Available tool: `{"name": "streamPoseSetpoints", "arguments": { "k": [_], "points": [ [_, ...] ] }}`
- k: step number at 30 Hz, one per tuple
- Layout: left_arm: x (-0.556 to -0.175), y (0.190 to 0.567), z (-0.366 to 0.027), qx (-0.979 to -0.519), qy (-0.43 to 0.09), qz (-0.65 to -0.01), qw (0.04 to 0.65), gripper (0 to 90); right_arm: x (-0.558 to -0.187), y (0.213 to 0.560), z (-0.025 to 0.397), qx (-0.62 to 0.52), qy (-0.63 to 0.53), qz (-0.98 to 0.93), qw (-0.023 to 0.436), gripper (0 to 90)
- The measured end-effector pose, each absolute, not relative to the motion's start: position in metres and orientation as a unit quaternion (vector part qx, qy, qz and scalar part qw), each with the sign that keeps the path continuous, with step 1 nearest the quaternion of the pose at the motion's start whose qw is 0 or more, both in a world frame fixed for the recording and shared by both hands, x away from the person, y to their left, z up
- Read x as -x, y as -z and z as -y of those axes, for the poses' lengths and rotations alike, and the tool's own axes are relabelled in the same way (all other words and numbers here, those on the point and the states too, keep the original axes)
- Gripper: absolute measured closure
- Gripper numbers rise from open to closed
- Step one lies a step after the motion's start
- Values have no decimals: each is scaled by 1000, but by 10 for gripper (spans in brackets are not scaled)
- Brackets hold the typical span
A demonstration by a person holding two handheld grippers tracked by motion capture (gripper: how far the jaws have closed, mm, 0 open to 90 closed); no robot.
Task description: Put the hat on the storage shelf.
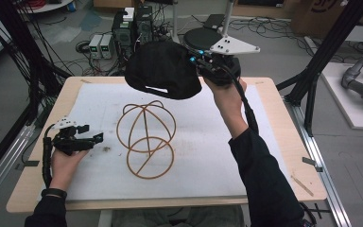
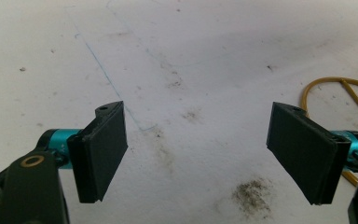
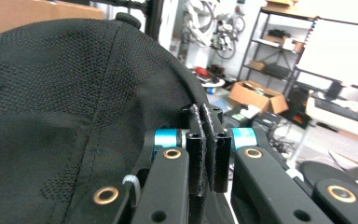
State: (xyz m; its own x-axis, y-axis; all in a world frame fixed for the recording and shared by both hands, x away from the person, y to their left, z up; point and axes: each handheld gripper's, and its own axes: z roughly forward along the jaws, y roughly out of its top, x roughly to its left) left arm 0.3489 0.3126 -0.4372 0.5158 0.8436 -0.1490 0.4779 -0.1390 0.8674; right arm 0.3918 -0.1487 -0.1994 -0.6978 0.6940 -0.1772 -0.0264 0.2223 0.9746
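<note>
Two grippers are at work over a wooden worktop (image 1: 283,142) covered by a white sheet (image 1: 208,156). The right gripper (image 1: 203,64), held in the person's right hand (image 1: 227,92), is raised above the far part of the worktop with its jaws pressed tight on the edge of a black cap (image 1: 163,68); in the right gripper view the two jaws (image 3: 205,149) meet with only a thin fold of the cap's fabric (image 3: 65,107) between them, and the cap's mesh crown bulges away to the left. The cap hangs in the air, clear of the sheet, above the far side of a wire frame (image 1: 146,139). That frame, made of thin brown hoops joined into a rounded cage over a flat ring, lies on the sheet near the middle of the worktop. The left gripper (image 1: 92,138) rests low at the near left, held in the left hand (image 1: 66,163), pointing toward the frame but apart from it. Its jaws stand wide apart and hold nothing; in the left gripper view the stained sheet (image 2: 191,70) shows between them, with a curve of the wire frame (image 2: 340,88) at the right edge.
</note>
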Motion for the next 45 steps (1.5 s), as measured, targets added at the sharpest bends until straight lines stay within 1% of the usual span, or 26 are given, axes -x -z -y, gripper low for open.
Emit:
{"name": "streamPoseSetpoints", "arguments": {
  "k": [7,9,16,24,30,41,45],
  "points": [
    [-349,437,-313,-727,-195,-454,476,200,-368,191,143,-202,-594,-723,290,892],
    [-349,437,-313,-729,-196,-452,475,200,-361,192,141,-194,-599,-724,281,891],
    [-349,437,-312,-729,-195,-452,475,200,-341,200,131,-167,-603,-730,275,891],
    [-349,437,-312,-730,-194,-452,474,200,-333,218,125,-154,-591,-737,291,891],
    [-349,437,-312,-729,-194,-453,475,200,-329,234,124,-151,-591,-741,282,890],
    [-349,437,-312,-730,-194,-452,475,200,-319,249,123,-136,-576,-747,302,888],
    [-349,437,-312,-730,-193,-452,475,200,-318,255,125,-142,-572,-749,303,886]
  ]
}}
